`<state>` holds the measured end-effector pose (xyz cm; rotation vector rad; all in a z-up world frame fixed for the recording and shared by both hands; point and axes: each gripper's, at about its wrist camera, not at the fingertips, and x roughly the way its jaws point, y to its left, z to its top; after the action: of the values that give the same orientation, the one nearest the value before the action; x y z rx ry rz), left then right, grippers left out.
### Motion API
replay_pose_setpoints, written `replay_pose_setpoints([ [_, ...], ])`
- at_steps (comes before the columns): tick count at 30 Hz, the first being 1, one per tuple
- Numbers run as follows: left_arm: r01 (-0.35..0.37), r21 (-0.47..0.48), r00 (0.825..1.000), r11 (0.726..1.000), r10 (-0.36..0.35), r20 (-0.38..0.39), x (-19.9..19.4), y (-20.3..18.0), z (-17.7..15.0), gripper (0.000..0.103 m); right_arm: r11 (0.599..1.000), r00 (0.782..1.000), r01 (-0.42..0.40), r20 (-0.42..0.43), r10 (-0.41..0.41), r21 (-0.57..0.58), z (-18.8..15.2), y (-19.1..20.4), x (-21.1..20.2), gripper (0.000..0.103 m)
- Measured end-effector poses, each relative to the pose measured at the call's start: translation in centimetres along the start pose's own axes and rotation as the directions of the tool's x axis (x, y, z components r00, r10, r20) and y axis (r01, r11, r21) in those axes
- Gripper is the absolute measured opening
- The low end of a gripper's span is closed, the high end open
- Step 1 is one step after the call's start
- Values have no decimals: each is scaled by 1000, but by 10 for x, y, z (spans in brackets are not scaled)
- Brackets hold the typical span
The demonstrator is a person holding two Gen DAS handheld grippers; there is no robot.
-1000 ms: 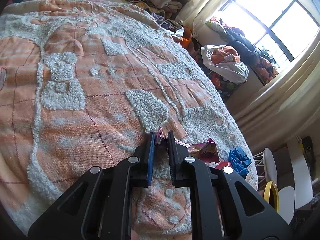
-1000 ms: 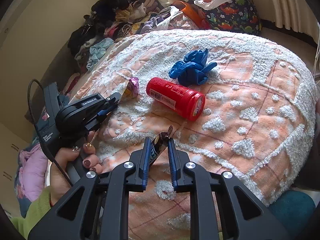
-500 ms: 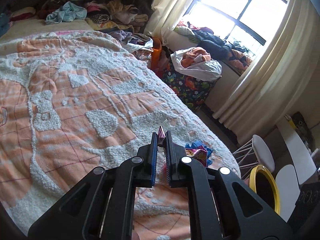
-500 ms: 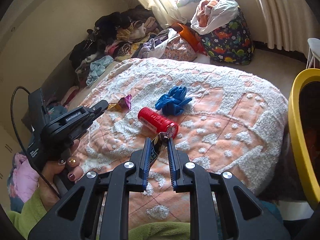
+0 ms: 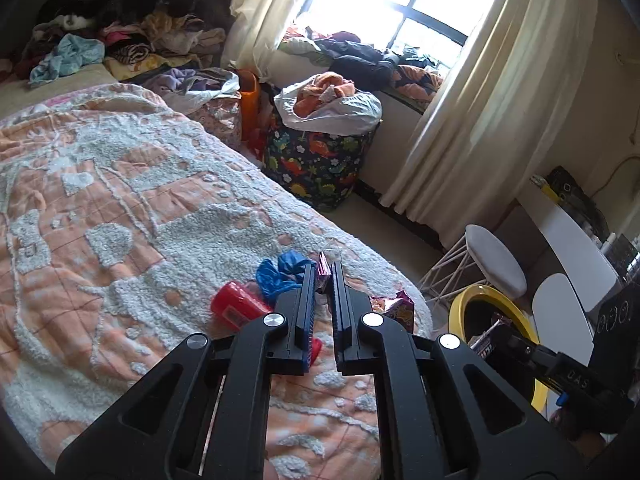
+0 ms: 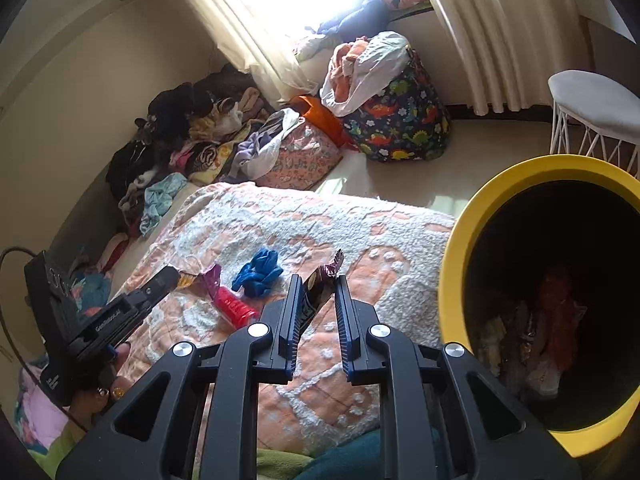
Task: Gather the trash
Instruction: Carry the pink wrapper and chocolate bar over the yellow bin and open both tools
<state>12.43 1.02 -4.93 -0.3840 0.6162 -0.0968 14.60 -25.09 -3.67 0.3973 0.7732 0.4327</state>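
Two grippers up, left gripper (image 5: 324, 276) and right gripper (image 6: 316, 292), one wrapper pinched in each; on the blanket (image 6: 304, 224), one red can (image 6: 236, 307), one blue glove bundle (image 6: 258, 272), one purple wrapper (image 5: 394, 308); one yellow bin (image 6: 452, 280); one white stool (image 5: 496, 262).

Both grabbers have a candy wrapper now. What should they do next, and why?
Probably carry the right gripper and its dark wrapper over the yellow bin and let go. The bin sits open just beside it, with trash already inside.
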Motion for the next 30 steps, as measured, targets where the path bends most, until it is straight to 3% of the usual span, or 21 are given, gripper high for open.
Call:
replay_pose_setpoints([
  [15,103,130,994,986,-98,-46,0,-63,-19,4,989,986,113,110,-123,96,18,-62,-37,16],
  [30,166,230,985,959,-150,-88,3,-111,-35,4,964,950,219,195,-246,149,27,-102,-72,16],
])
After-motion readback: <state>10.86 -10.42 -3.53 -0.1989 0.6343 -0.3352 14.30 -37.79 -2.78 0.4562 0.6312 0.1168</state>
